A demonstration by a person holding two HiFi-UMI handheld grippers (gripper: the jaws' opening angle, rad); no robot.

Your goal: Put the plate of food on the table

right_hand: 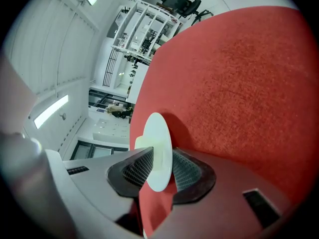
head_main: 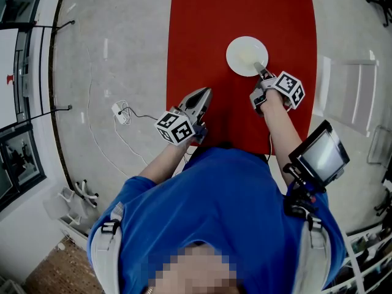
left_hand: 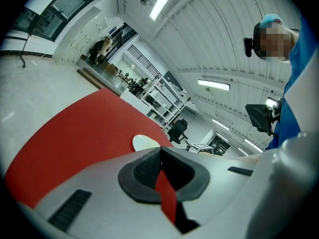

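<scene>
A round white plate (head_main: 247, 56) lies flat on the red table (head_main: 202, 17), right of its middle, with a pale piece of food (right_hand: 147, 143) on it. My right gripper (head_main: 264, 74) sits at the plate's near rim. In the right gripper view the rim (right_hand: 160, 171) stands between the two pads of this gripper (right_hand: 160, 156), with a thin gap beside it, so the jaws are open around it. My left gripper (head_main: 205, 94) hovers over the table's near left part, tips together and empty. In the left gripper view the plate (left_hand: 145, 142) shows beyond the closed tips (left_hand: 160, 151).
The table's near edge is close to the person's body. A white cable and plug (head_main: 119, 110) lie on the grey floor to the left. A screen device (head_main: 321, 155) hangs at the person's right side. Office chairs (right_hand: 179, 1) and shelving (left_hand: 159, 96) stand beyond the table.
</scene>
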